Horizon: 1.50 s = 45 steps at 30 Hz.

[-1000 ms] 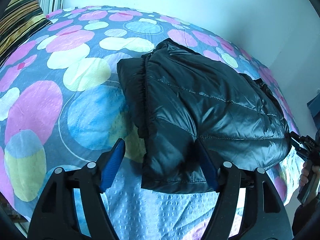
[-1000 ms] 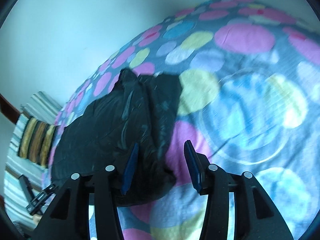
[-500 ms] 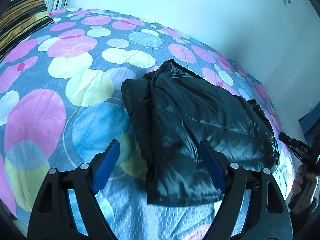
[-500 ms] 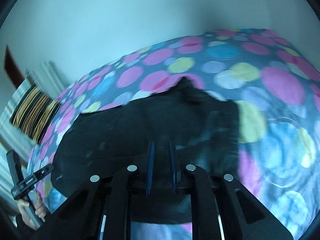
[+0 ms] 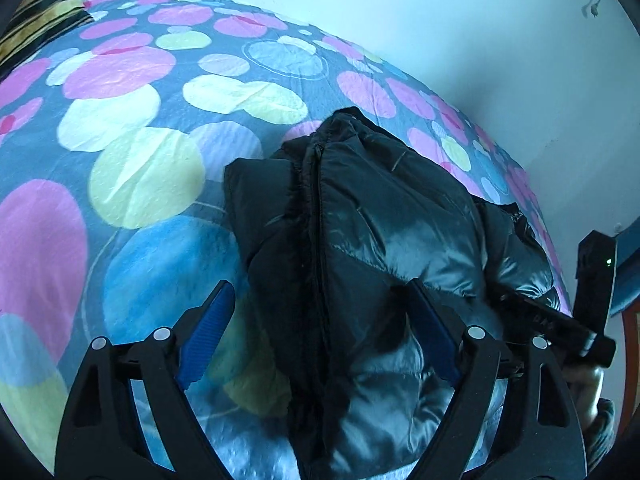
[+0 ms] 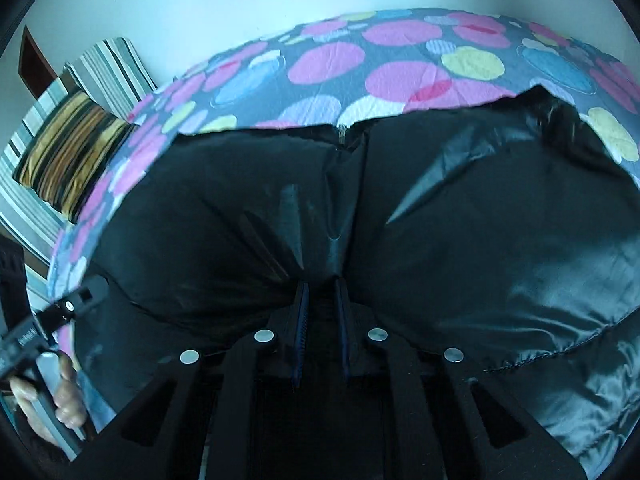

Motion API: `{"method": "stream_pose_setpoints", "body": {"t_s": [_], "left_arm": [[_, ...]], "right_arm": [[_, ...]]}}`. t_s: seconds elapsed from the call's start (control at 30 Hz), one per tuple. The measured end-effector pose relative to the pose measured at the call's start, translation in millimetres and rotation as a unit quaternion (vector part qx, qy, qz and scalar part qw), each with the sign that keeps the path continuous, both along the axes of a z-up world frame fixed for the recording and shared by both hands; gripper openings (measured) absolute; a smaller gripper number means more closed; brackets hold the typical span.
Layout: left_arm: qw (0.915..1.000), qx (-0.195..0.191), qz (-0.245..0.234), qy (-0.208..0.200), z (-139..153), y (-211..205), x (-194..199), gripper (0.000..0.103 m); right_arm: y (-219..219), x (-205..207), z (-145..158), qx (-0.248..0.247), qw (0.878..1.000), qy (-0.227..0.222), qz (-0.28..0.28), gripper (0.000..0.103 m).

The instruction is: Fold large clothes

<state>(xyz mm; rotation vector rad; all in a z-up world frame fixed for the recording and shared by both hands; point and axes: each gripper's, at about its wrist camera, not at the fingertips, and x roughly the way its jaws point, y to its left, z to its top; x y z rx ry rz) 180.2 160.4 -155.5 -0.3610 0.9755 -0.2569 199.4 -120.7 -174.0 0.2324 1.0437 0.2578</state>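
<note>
One black jacket (image 5: pixel 384 240) on bed (image 5: pixel 132 168), zipper running away from both tools: right tool (image 6: pixel 322 300) pinching jacket's near edge, left tool (image 5: pixel 320 320) opening, straddling its zipper end.

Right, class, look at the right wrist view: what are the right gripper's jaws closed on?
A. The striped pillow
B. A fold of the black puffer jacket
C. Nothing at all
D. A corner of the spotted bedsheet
B: in the right wrist view the right gripper has its blue pads nearly together with a pinch of the black puffer jacket bunched between them.
</note>
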Motion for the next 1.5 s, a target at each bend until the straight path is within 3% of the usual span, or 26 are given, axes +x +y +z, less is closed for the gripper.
{"method": "stream_pose_setpoints", "body": {"t_s": [0.47,0.57,0.63,0.73,0.83,1.1,1.3,1.5], "left_arm": [[0.9939,-0.063,-0.053,0.073,-27,3,39,0.09],[0.994,-0.062,-0.06,0.068,-28,-2,40,0.08],[0.9947,-0.05,-0.072,0.055,-21,-7,38,0.059],[0.9949,-0.042,-0.083,0.039,-3,-15,35,0.038],[0.9955,-0.033,-0.086,0.023,17,-23,30,0.028],[0.9919,-0.007,-0.121,-0.04,91,-81,14,0.024],[0.988,0.058,-0.127,-0.066,118,-138,6,0.024],[0.9842,0.086,-0.137,-0.074,135,-164,-1,0.024]], "right_arm": [[7,-1,-6,-0.018,1.0,-0.006,0.006,0.011],[8,0,-7,-0.02,1.0,-0.009,0.005,0.011],[9,0,-7,-0.021,1.0,-0.01,0.005,0.011],[10,0,-7,-0.023,1.0,-0.01,0.005,0.011],[10,0,-8,-0.028,1.0,-0.011,0.005,0.011],[13,-2,-8,-0.035,0.999,-0.017,0.005,0.011],[6,-2,-5,-0.016,1.0,-0.022,0.0,0.011],[-21,-21,22,0.001,0.999,-0.048,-0.016,0.011]]}}
